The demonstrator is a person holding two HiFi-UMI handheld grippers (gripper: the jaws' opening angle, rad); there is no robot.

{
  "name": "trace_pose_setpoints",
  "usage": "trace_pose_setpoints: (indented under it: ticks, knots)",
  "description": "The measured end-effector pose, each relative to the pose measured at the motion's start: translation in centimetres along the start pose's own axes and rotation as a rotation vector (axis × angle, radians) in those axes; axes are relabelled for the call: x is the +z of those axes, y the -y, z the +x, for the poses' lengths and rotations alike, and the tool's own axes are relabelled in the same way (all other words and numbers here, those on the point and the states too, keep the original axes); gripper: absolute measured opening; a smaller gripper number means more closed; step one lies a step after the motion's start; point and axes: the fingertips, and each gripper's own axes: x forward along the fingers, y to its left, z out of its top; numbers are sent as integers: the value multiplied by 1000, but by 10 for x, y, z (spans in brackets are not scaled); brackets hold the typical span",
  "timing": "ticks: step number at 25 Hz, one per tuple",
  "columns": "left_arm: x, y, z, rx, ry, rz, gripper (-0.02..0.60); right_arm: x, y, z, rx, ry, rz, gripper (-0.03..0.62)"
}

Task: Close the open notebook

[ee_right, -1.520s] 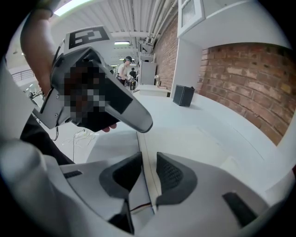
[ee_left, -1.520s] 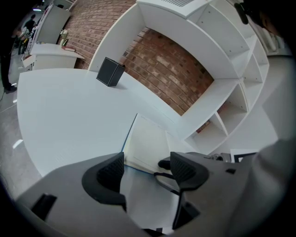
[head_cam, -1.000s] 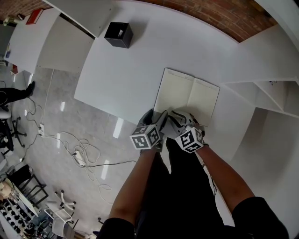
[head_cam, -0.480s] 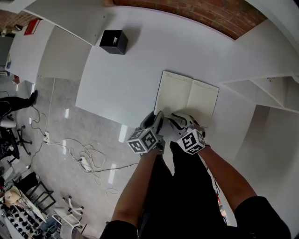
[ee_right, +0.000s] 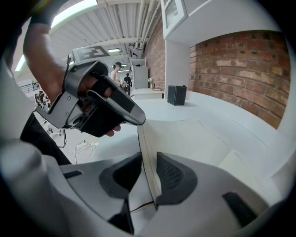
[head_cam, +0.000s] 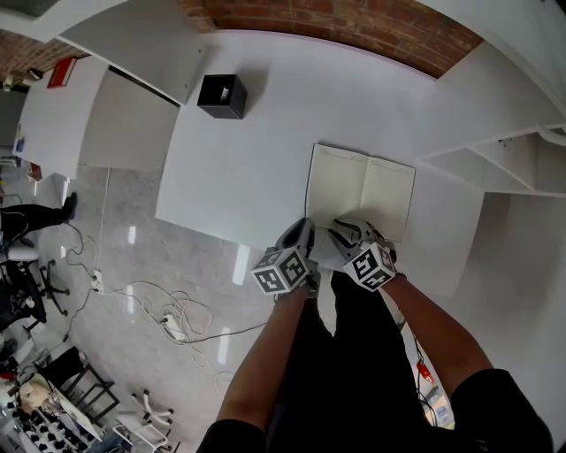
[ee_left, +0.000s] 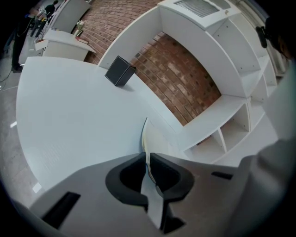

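An open notebook (head_cam: 361, 190) with blank cream pages lies flat on the white table (head_cam: 256, 159). Both grippers sit side by side at its near edge. My left gripper (head_cam: 308, 232) has just been closing its jaws, and they are now shut on a thin leaf at the notebook's left-hand near edge (ee_left: 149, 139). My right gripper (head_cam: 352, 232) is shut on a thicker stack of the notebook's edge (ee_right: 147, 152), with a pad on each side. The left gripper (ee_right: 138, 121) also shows in the right gripper view, close to the same edge.
A black box (head_cam: 220, 95) stands at the table's far left. White shelves (head_cam: 495, 168) flank the table on the right, and a brick wall (head_cam: 354, 26) runs behind. Cables (head_cam: 177, 318) lie on the floor below the near table edge.
Both grippers stay at the notebook's near edge and the notebook lies open as before. The head view has shifted slightly.
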Motion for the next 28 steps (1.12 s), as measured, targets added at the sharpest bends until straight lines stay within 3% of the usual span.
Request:
trace_pose_setpoints:
  ticks: [5,18,28]
  knots:
    - [-1,11,-3,-37,-62,47,26,-1,0,1,-63,-53,-4,98]
    - [-4,45,-17,-153,-198,196,23,1,-9,-15,-219,-86,186,35]
    - [-11,95,-27,-214,-220,306,23,6,-4,-54,-291,-55,334,25]
